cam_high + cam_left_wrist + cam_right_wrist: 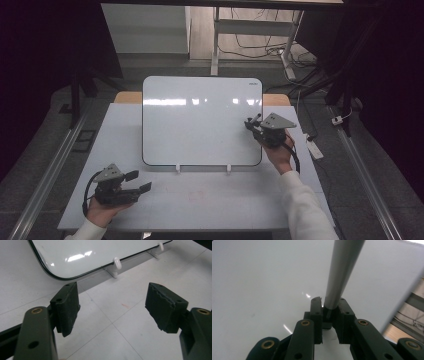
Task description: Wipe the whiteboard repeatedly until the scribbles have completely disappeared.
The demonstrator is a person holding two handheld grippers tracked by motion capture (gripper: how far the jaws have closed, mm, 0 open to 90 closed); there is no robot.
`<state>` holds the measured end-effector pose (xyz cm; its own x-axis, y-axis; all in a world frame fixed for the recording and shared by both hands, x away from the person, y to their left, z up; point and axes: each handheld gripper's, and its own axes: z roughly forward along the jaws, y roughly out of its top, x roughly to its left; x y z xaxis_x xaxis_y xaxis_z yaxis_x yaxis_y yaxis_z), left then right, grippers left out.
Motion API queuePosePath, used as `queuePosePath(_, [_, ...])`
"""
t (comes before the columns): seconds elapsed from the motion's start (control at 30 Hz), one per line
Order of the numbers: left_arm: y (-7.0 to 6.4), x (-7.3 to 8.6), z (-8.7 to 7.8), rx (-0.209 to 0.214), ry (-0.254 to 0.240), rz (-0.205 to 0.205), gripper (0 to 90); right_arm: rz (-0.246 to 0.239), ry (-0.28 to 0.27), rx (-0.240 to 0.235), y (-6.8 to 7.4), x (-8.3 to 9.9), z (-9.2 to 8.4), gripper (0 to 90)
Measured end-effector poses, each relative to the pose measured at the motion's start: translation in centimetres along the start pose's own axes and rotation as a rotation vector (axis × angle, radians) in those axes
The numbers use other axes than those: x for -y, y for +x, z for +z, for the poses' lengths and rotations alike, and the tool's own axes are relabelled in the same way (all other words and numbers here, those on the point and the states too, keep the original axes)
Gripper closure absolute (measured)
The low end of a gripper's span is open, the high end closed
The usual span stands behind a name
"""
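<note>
At the right edge of the board [200, 120], my right gripper [255, 125] sits over the white surface, held up by the right hand [279, 152]; its jaws are clamped tight on a pen [342, 272], a grey round barrel that runs up and away from the pads in the right gripper view; I cannot see the pen's tip there, so I cannot tell whether it touches the board. In the high view the pen [254, 120] shows as a short dark stub that points up and left from the jaws, over the board's right margin, about halfway up its height.

The board stands tilted back on the table [165, 200], propped on two small white clips [177, 168] along its bottom edge; its face is clean and glossy, with lamp glare across the upper part.

Near the table's front left corner, my left gripper [137, 181] lies low over the bare top in the left hand [102, 210], well apart from the board's lower left corner; its jaws stand wide open with nothing between them, and they point right, along the front of the table. In the left gripper view I see the gap between the two black pads [66, 308], the white tabletop under it, and beyond it the board's rounded corner [53, 275] with one clip [117, 263] just behind.
</note>
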<state>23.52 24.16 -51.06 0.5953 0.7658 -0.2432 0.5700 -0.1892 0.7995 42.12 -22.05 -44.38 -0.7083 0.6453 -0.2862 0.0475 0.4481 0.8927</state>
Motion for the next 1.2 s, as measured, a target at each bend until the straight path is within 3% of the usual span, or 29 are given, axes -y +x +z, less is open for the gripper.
queuePosePath(0.03, [0.0, 0.0, 0.0, -0.001, 0.001, -0.001, 27.7, -0.014, 0.005, 0.008, 0.0, -0.1, 0.0, 77.6])
queuePosePath(0.13, [-0.2, 0.0, 0.0, -0.003, 0.001, -0.001, 27.7, 0.050, -0.027, 0.078, -1.6, -0.6, -0.1, 77.6])
queuePosePath(0.2, [-0.2, 0.0, 0.0, -0.003, 0.000, 0.005, 27.7, 0.084, -0.037, 0.096, -2.6, -0.8, -0.2, 77.6])
queuePosePath(0.27, [-0.2, 0.0, 0.0, -0.003, 0.001, 0.000, 27.7, 0.077, -0.033, 0.085, -2.4, -0.7, -0.2, 77.6])
queuePosePath(0.43, [0.0, 0.1, -0.1, -0.005, -0.001, -0.004, 27.7, 0.011, 0.002, -0.022, 0.1, 0.4, -0.2, 77.6])
queuePosePath(0.5, [-0.1, 0.0, -0.1, -0.006, -0.002, -0.005, 27.7, 0.006, -0.003, -0.001, -0.2, 0.4, -0.4, 77.6])
queuePosePath(0.63, [-0.3, 0.0, -0.1, -0.003, 0.001, 0.006, 27.7, 0.076, -0.034, 0.049, -1.5, 0.3, -0.6, 77.6])
queuePosePath(0.77, [-0.1, 0.0, -0.1, -0.005, 0.000, -0.002, 27.7, 0.008, -0.004, 0.013, -0.3, 0.5, -0.6, 77.6])
queuePosePath(0.93, [-0.3, 0.0, -0.1, -0.003, -0.001, 0.005, 27.7, 0.075, -0.021, 0.049, -1.2, 1.1, -1.3, 77.6])
queuePosePath(1.0, [-0.3, 0.0, -0.1, -0.004, -0.002, 0.002, 27.7, 0.040, -0.004, 0.020, -0.5, 1.2, -1.3, 77.6])
queuePosePath(1.07, [-0.2, 0.0, 0.0, -0.003, 0.002, -0.001, 27.7, 0.013, 0.006, 0.022, -0.2, 1.1, -1.2, 77.6])
queuePosePath(1.2, [-0.4, 0.0, 0.0, -0.003, 0.002, 0.008, 27.7, 0.089, -0.034, 0.070, -1.5, 0.9, -1.2, 77.5])
